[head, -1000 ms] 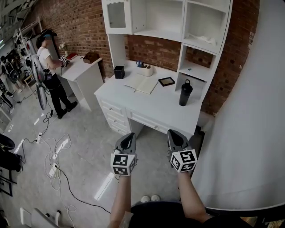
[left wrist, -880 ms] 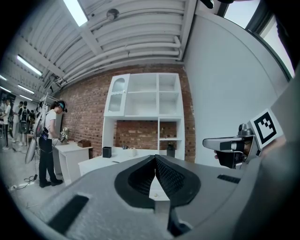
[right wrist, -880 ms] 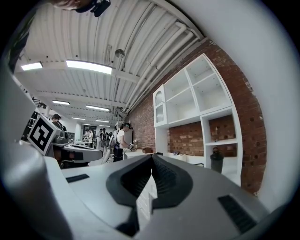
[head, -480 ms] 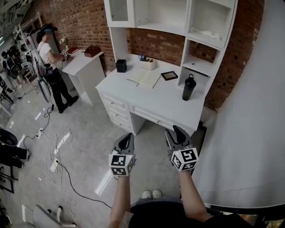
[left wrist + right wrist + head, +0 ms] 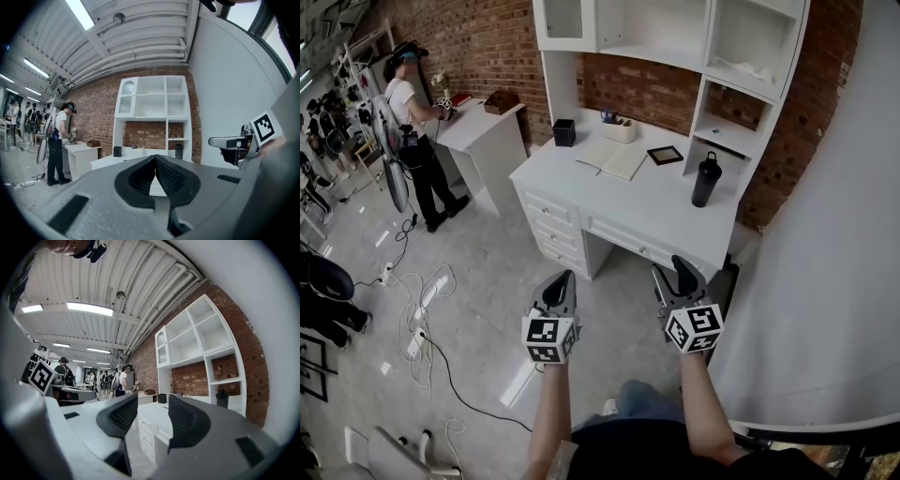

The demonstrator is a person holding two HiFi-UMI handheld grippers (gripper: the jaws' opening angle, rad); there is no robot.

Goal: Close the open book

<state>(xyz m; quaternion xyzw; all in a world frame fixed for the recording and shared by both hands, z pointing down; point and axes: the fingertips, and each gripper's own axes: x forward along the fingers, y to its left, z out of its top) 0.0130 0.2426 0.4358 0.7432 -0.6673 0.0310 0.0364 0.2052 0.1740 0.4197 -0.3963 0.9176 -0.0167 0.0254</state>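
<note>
**Open book on the desk, both grippers well short of it**

A black cup [image 5: 564,132] stands at the back left corner of the white desk [image 5: 675,220]; what it holds cannot be made out. To its right, a white tray [image 5: 621,130] holds a few pens. In the shelf unit [image 5: 689,56] above, the upper right compartment has something white and crumpled [image 5: 750,67] in it.

The open book [image 5: 615,159] lies flat, pages up, just in front of the tray. A small framed picture [image 5: 665,155] sits near its right edge, and a black bottle [image 5: 705,180] stands upright further right. Cables [image 5: 417,323] trail over the floor at the left, where a person [image 5: 412,112] stands at a side table [image 5: 483,127].

The left gripper [image 5: 563,278] has its jaws pressed together with nothing in them. The right gripper [image 5: 672,272] has its jaws spread and opening, with nothing between them. Both are over the floor in front of the desk drawers. The book lies well apart from them, toward the back of the desk.
</note>
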